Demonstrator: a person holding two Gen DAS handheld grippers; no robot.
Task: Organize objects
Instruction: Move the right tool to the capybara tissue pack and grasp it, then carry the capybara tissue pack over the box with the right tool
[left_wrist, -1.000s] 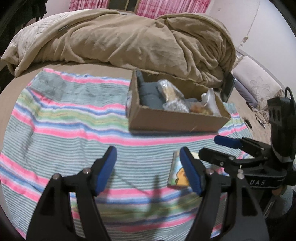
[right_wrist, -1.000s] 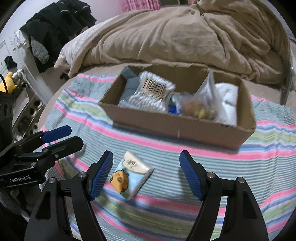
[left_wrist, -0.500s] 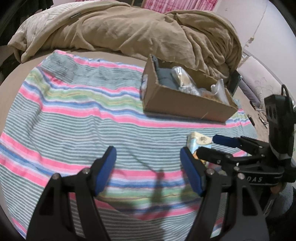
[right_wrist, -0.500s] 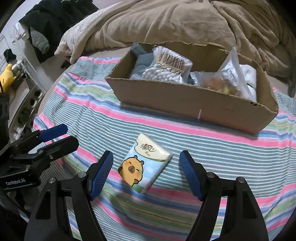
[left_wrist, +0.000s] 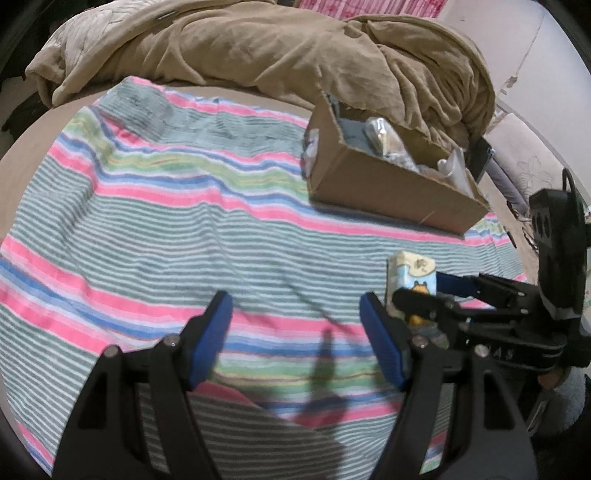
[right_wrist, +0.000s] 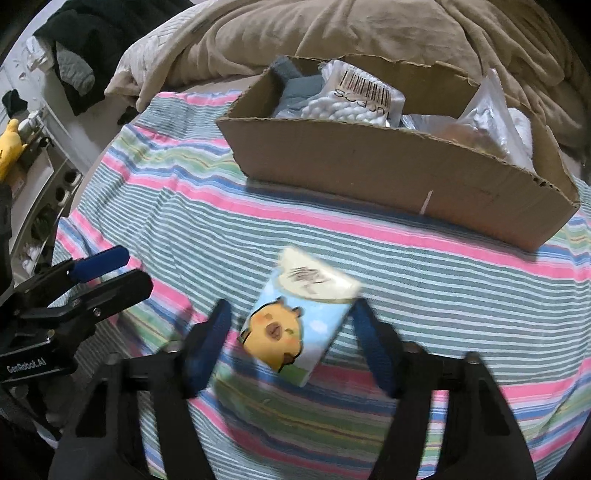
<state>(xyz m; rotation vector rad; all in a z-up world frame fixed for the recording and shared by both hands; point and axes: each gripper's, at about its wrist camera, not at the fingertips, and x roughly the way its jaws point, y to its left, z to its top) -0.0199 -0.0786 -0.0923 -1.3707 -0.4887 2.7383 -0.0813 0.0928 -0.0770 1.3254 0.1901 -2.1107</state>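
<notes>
Each gripper was built of matte black plastic, two long angular fingers ending in flat blue pads. On the left gripper (left_wrist: 295, 343) silver screw heads dotted the finger joints, one pair to each side. The right gripper (right_wrist: 290, 341) showed the same black arms and blue pads, blurred. Seen from the side, the right unit carried a boxy black camera housing with a black cable looping from its top and pale partial lettering on its body; the left unit's body bore white lettering reading "GenRobot.AI".
</notes>
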